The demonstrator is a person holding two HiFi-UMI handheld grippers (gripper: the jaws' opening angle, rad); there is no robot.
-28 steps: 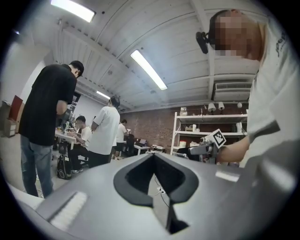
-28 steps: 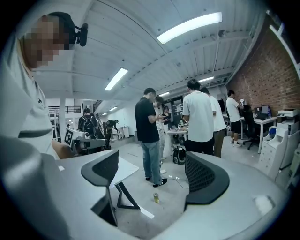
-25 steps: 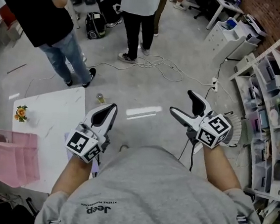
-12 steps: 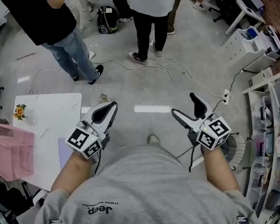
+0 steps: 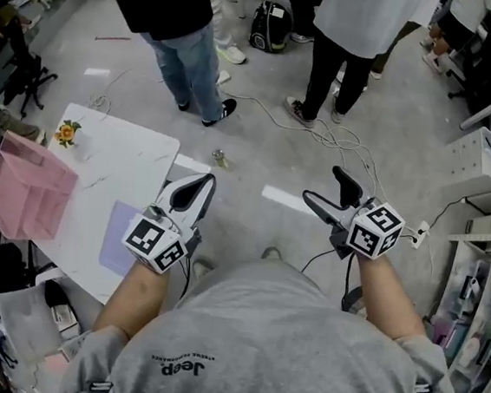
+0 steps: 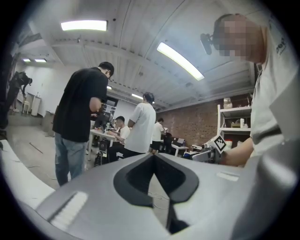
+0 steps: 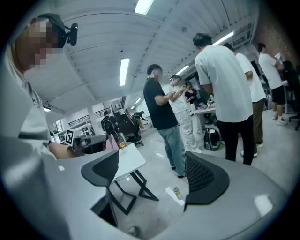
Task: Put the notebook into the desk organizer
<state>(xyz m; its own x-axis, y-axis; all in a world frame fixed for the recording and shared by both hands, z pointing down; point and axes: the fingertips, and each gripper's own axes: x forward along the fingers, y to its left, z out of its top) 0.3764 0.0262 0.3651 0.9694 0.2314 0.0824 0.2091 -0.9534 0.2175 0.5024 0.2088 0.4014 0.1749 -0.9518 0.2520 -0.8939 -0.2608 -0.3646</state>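
Note:
A lavender notebook (image 5: 117,237) lies flat on the white table (image 5: 108,177) at the left of the head view; my left gripper partly hides its right edge. The pink desk organizer (image 5: 28,188) stands at the table's left edge and looks empty. My left gripper (image 5: 202,181) hovers over the table's right side, just right of the notebook, shut with nothing held; its tips (image 6: 152,155) meet. My right gripper (image 5: 323,184) is over the floor, well right of the table, open and empty (image 7: 152,171). In the right gripper view the table (image 7: 130,158) shows ahead.
Several people stand on the floor beyond the table. A small flower ornament (image 5: 65,133) sits at the table's far corner. A small bottle (image 5: 220,156) and cables (image 5: 339,140) lie on the floor. A backpack (image 5: 272,24) and shelving (image 5: 480,286) are further off.
The view has swung left, so the table, notebook and organizer now fill more of the left side. Both grippers have moved toward the table. Left stays shut, right stays open.

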